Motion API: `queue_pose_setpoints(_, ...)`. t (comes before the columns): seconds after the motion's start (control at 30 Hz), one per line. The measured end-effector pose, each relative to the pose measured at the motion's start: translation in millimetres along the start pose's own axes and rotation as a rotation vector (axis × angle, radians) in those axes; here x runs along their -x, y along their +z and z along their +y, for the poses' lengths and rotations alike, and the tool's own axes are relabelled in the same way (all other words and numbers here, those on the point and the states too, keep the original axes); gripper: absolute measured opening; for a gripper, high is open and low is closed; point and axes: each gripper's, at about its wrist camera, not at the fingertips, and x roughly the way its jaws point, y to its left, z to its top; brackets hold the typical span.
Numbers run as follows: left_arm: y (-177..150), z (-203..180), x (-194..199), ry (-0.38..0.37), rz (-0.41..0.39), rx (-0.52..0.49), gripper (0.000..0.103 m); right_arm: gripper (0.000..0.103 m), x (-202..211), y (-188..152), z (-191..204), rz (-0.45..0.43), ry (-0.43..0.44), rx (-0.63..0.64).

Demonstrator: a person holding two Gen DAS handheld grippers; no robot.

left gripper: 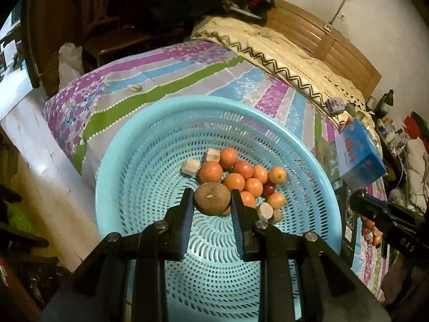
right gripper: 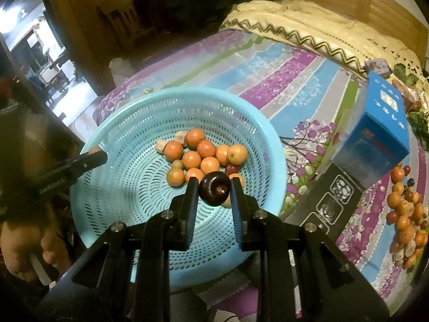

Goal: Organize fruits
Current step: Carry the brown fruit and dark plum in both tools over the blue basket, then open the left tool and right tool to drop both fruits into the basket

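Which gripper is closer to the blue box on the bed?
Right. The right gripper, shut on a dark fruit above the basket, is on the blue box's side. The left gripper, holding a brown fruit, is farther across the basket.

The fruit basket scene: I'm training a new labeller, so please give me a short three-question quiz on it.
1. True or false: the left gripper is empty.
2. What does the right gripper hold? A) an orange B) a dark plum C) a white cube
3. Where does the heap of loose fruit still to be sorted lie?

Key:
1. False; it is shut on a brown fruit.
2. B.
3. On the striped bedspread, beyond the blue box and outside the blue basket, which already holds oranges.
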Motion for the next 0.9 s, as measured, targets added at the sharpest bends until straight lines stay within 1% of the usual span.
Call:
queue_pose_setpoints(0.53, -5, 7, -13, -0.028, 0.034, -0.003, 0.027, 0.024, -11, 0, 7, 0.031, -0.010, 0.007)
queue_pose_setpoints(0.9, -6, 7, -21, -0.027, 0.054, -0.003, 0.027, 0.025, -14, -1, 5, 0.032, 0.001, -0.006)
